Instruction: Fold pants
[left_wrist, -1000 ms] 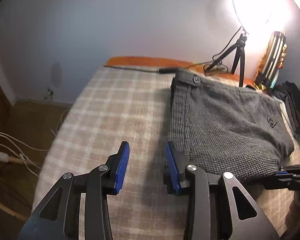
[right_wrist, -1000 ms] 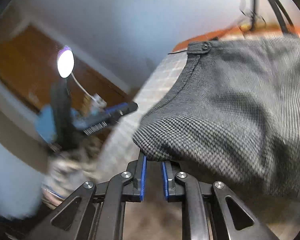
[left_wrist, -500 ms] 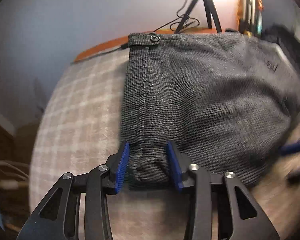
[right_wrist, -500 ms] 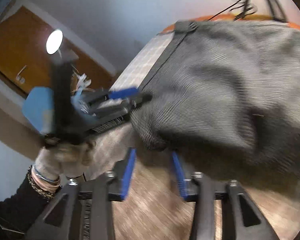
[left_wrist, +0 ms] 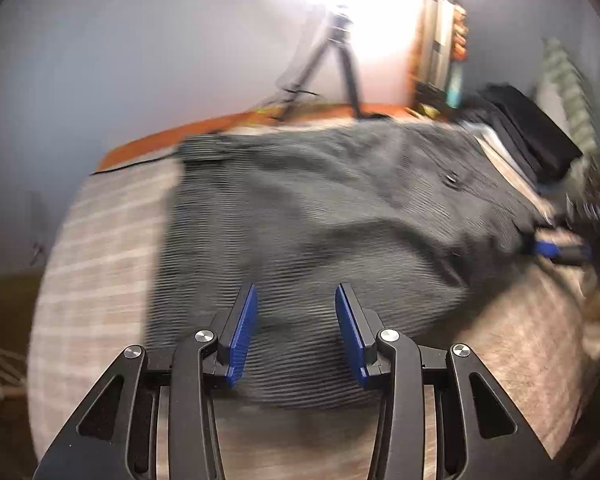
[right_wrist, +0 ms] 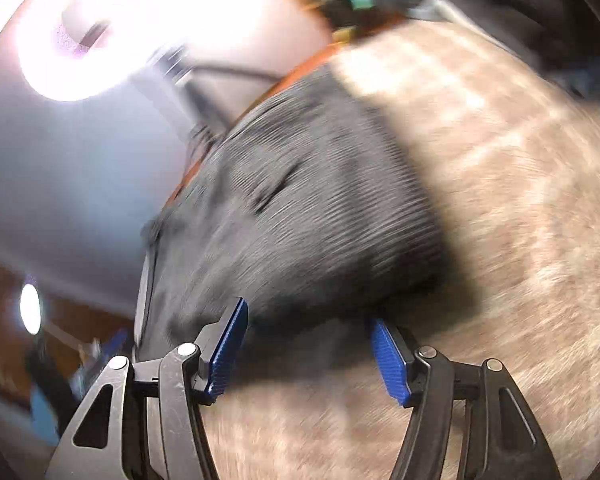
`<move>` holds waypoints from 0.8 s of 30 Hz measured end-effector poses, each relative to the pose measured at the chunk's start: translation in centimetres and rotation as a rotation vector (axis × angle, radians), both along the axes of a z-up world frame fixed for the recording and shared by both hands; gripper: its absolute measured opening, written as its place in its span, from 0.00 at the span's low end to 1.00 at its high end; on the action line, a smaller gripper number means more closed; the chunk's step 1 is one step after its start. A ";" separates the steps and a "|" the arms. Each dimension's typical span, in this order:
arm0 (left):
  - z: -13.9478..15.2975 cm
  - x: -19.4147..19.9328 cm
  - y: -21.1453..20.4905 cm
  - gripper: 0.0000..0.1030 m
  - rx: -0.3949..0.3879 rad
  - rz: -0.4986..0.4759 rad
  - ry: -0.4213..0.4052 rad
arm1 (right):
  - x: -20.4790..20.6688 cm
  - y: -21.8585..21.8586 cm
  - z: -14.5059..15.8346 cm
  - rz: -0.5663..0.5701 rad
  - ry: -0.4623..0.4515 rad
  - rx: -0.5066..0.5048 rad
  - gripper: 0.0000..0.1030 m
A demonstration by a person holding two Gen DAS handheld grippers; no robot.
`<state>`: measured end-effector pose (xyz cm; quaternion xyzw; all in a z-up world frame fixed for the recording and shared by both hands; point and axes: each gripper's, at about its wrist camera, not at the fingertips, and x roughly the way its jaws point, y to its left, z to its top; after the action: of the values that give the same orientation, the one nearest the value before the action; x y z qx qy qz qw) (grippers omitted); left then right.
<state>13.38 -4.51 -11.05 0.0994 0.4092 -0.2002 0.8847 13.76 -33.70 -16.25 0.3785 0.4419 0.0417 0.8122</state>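
In the left wrist view we see the folded dark grey pants of ribbed woven cloth (left_wrist: 320,220) lying on the beige checked fabric cover (left_wrist: 100,272) of the surface. Our left tongs (left_wrist: 296,330), black with ridged blue pads, stand wide apart over the near edge of the pants and hold nothing. A black tripod (left_wrist: 332,68) stands behind, blurred.

In the right wrist view the right tongs (right_wrist: 308,352) are also wide and hold nothing, with the rounded near fold of the pants (right_wrist: 300,220) between the tips.
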 end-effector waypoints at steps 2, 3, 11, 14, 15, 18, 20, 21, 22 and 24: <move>-1.5 -0.2 -2.0 0.39 0.067 -0.049 0.019 | 0.8 -1.0 -0.7 -0.030 -0.023 0.062 0.49; -2.1 -0.3 -2.6 0.39 0.092 -0.067 0.032 | 1.3 -0.8 -0.8 -0.028 -0.020 0.054 0.42; -2.5 -0.6 -1.8 0.39 0.112 -0.073 0.050 | 2.1 -0.8 0.8 0.050 -0.046 -0.090 0.34; -0.2 -0.5 -2.2 0.39 0.071 -0.038 -0.006 | 1.0 -2.0 -0.4 0.037 -0.039 -0.019 0.49; 0.3 -0.4 -2.3 0.39 0.049 -0.027 -0.016 | 0.7 -2.3 -0.6 0.021 -0.038 0.009 0.50; 1.9 0.8 -3.6 0.39 -0.005 0.001 -0.036 | -0.6 -2.8 -0.7 -0.008 -0.055 0.057 0.62; 2.3 1.2 -5.0 0.39 -0.011 -0.014 -0.042 | -0.9 -2.9 -0.7 -0.035 -0.074 0.085 0.65; 2.1 1.6 -5.9 0.39 -0.007 -0.021 -0.040 | -1.0 -3.0 -0.6 -0.042 -0.075 0.084 0.65; 1.7 1.9 -6.8 0.39 0.001 -0.031 -0.036 | -1.0 -3.2 -0.6 -0.051 -0.077 0.085 0.65; 0.4 2.2 -8.3 0.39 0.028 -0.061 -0.020 | -0.8 -3.4 -0.9 -0.083 -0.069 0.087 0.65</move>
<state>15.56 -12.77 -10.70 0.1263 0.4000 -0.2202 0.8806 12.97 -37.10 -17.11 0.4298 0.3953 0.0405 0.8108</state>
